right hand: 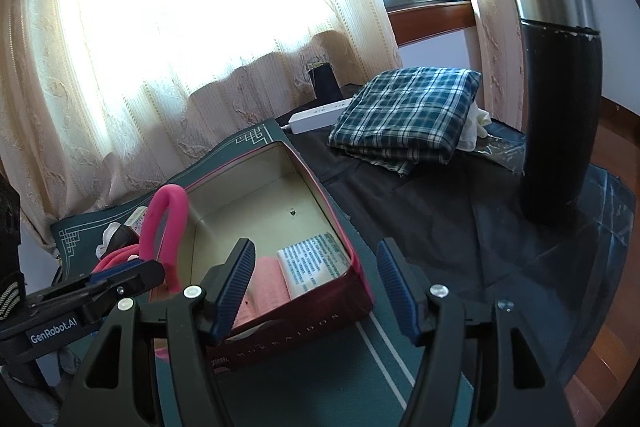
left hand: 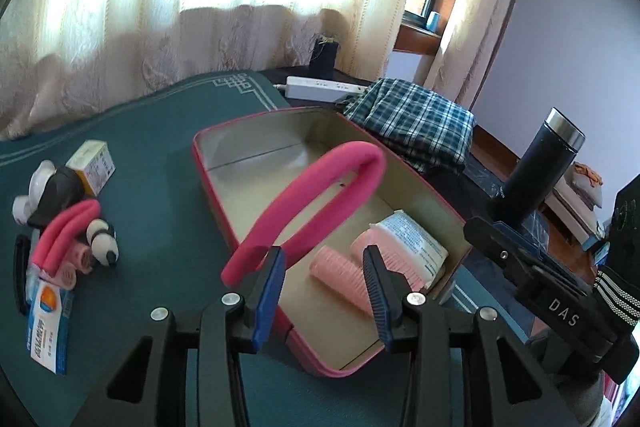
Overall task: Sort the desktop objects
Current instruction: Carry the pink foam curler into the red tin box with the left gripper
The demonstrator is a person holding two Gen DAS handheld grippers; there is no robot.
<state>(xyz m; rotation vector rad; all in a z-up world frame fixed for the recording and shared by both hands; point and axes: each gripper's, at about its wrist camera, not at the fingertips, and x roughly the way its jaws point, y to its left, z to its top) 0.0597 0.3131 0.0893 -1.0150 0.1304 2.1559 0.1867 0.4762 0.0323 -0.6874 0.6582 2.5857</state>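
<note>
A red tin box (left hand: 256, 131) with a cream inside stands open on the green mat. In it lie pink hair rollers (left hand: 340, 267) and a white printed packet (left hand: 412, 239). A bent pink foam curler (left hand: 320, 195) arches over the box. One leg lies between the jaws against the left pad, the other outside it. My left gripper (left hand: 323, 251) is open; its right pad touches nothing. My right gripper (right hand: 316, 243) hangs open over the near corner of the box (right hand: 304, 327), nothing between its pads. The right wrist view shows the left gripper (right hand: 120, 277) with the curler (right hand: 168, 223) standing up from it.
Left of the box lies a pile: a second pink curler (left hand: 64, 227), a panda figure (left hand: 102, 239), a small yellow box (left hand: 94, 163), a blue-and-white carton (left hand: 48, 323). A black flask (right hand: 560, 107), folded plaid cloth (right hand: 408, 111) and white power strip (right hand: 320, 117) stand behind.
</note>
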